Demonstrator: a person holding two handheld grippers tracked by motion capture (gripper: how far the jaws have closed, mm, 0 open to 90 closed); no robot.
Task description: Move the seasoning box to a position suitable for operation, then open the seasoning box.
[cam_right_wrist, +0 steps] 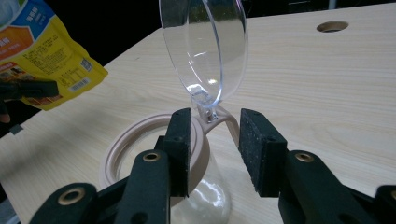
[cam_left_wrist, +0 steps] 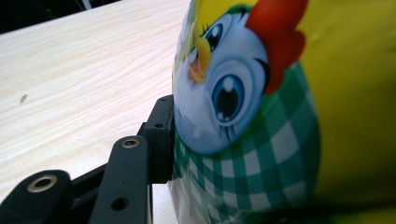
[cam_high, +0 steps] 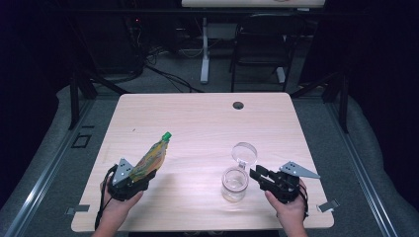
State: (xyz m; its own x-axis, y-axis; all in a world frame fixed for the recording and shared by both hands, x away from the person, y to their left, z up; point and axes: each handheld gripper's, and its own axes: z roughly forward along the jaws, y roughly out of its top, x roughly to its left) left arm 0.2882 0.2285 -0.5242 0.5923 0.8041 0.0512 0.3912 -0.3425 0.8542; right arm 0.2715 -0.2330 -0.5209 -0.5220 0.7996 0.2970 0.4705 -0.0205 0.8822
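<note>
A yellow snack pouch [cam_high: 150,157] with a green screw cap [cam_high: 167,135] leans up and to the right above the table's left half. My left gripper [cam_high: 143,175] is shut on its lower end. In the left gripper view a cartoon chicken print covers the pouch [cam_left_wrist: 261,116], and one black finger [cam_left_wrist: 161,135] presses its side. A clear jar [cam_high: 234,183] with a beige rim stands at the front right, its clear hinged lid [cam_high: 244,152] flipped upright. My right gripper [cam_right_wrist: 215,140] is open, its pads on either side of the lid's hinge above the rim [cam_right_wrist: 126,144].
The light wooden table [cam_high: 197,118] has a round cable hole [cam_high: 238,105] near its far edge. A dark chair [cam_high: 262,44] and a white desk leg [cam_high: 204,49] stand behind the table. Metal floor rails run along both sides.
</note>
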